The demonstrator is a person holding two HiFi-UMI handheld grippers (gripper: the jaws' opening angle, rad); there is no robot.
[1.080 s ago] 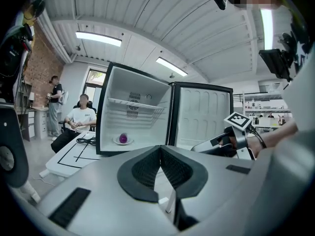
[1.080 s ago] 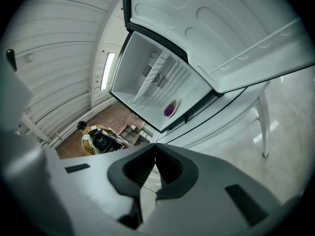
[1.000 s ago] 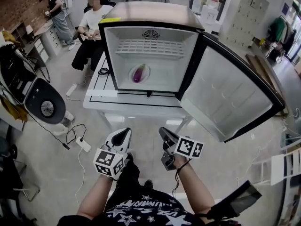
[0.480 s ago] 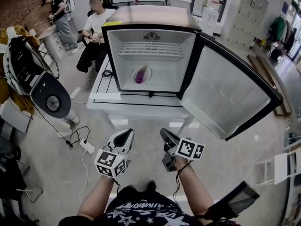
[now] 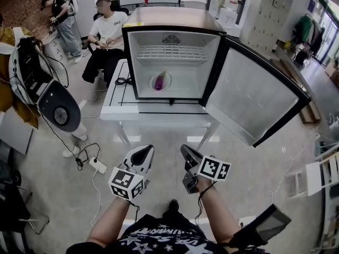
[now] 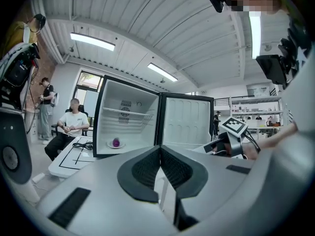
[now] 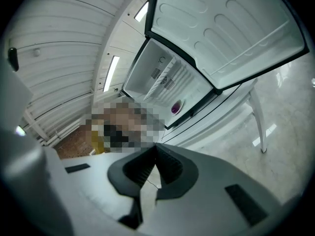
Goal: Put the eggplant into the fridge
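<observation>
A purple eggplant (image 5: 159, 82) lies on a small white plate (image 5: 166, 77) on the floor of the open mini fridge (image 5: 172, 17), which stands on a white table (image 5: 117, 107). The fridge door (image 5: 254, 97) is swung wide to the right. Both grippers hang low near my body, well short of the fridge. My left gripper (image 5: 141, 153) is shut and holds nothing. My right gripper (image 5: 186, 152) is shut and empty too. The left gripper view shows the eggplant (image 6: 116, 142) far ahead, and the right gripper view shows the eggplant (image 7: 174, 108) small in the fridge.
A seated person (image 5: 106, 33) and a standing person (image 5: 59, 20) are behind the table at the left. A floor fan (image 5: 59, 112) and a power strip (image 5: 98, 165) with cables stand on the floor at my left. White chairs (image 5: 320, 176) are at the right.
My head view has shifted slightly, so the fridge and fan sit a little differently in frame. The grippers and the eggplant have stayed put.
</observation>
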